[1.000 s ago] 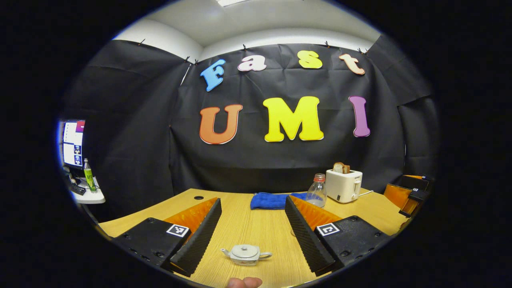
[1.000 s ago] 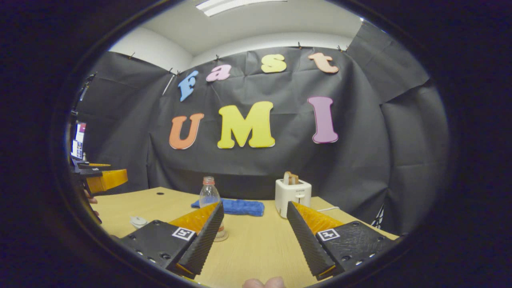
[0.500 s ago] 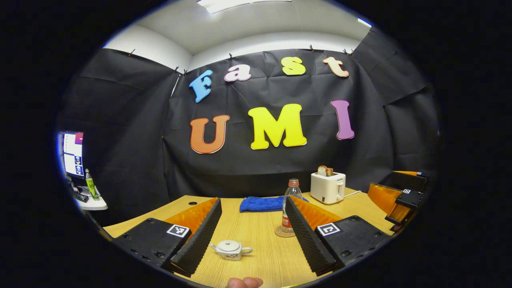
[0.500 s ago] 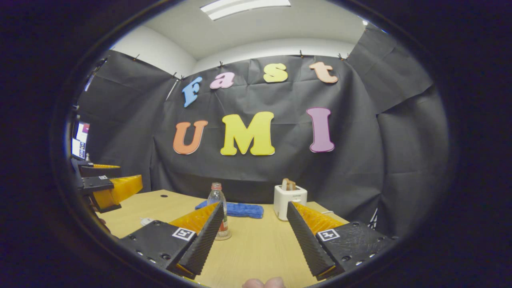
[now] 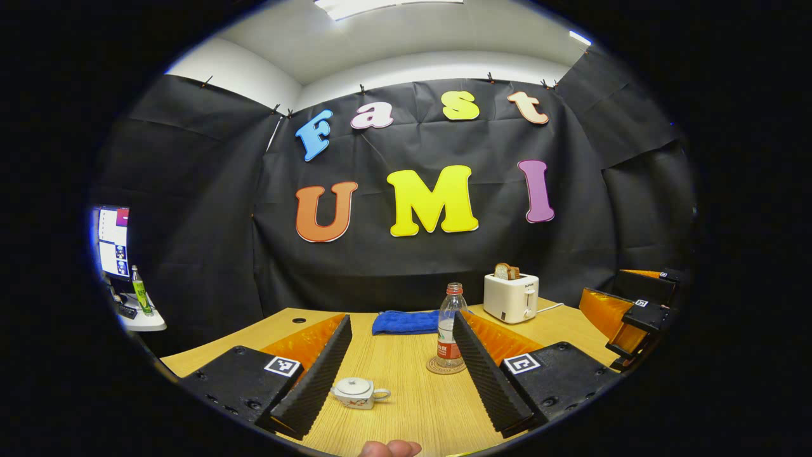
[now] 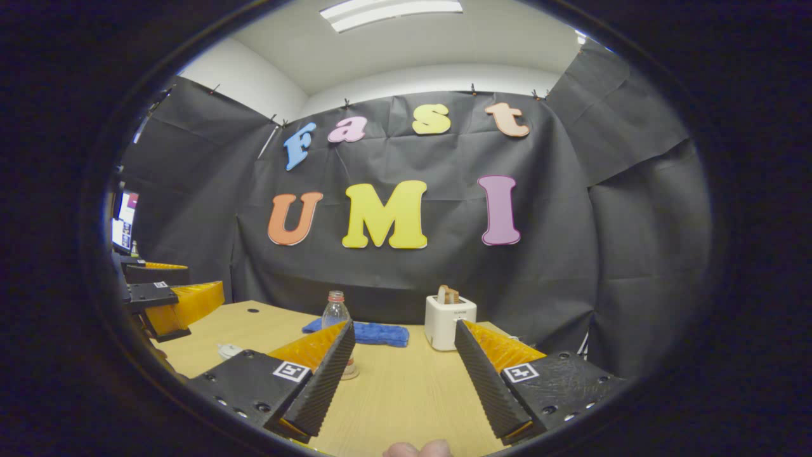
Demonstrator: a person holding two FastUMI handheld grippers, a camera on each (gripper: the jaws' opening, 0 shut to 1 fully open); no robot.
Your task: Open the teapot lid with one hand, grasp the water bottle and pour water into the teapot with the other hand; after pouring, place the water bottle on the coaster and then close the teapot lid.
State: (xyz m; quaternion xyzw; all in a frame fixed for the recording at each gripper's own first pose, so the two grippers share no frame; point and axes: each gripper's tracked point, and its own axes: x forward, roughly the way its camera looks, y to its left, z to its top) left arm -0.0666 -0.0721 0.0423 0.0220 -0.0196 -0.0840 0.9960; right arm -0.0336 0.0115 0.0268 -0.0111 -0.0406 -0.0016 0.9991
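Note:
A small white teapot [image 5: 358, 391] with its lid on sits on the wooden table [image 5: 406, 406], just in front of my left gripper [image 5: 401, 318], close to its left finger. That gripper is open and holds nothing. The clear water bottle [image 5: 449, 325] stands upright on a round coaster [image 5: 443, 367], partly behind the right finger. My right gripper [image 6: 403, 327] is open too, with nothing between its fingers. In the right gripper view the bottle [image 6: 334, 311] rises behind the left finger and the teapot [image 6: 228, 350] lies far left.
A white toaster [image 5: 510, 297] holding toast stands at the back right, with a blue cloth [image 5: 406, 322] beside it along the wall. The right gripper [image 5: 625, 317] shows at the right edge. A side desk with a monitor [image 5: 113, 241] and a green bottle [image 5: 138, 292] is far left.
The left gripper has drawn back and levelled out, so the teapot looks smaller and the whole bottle and coaster show. The right gripper's view has shifted slightly. Both stay open.

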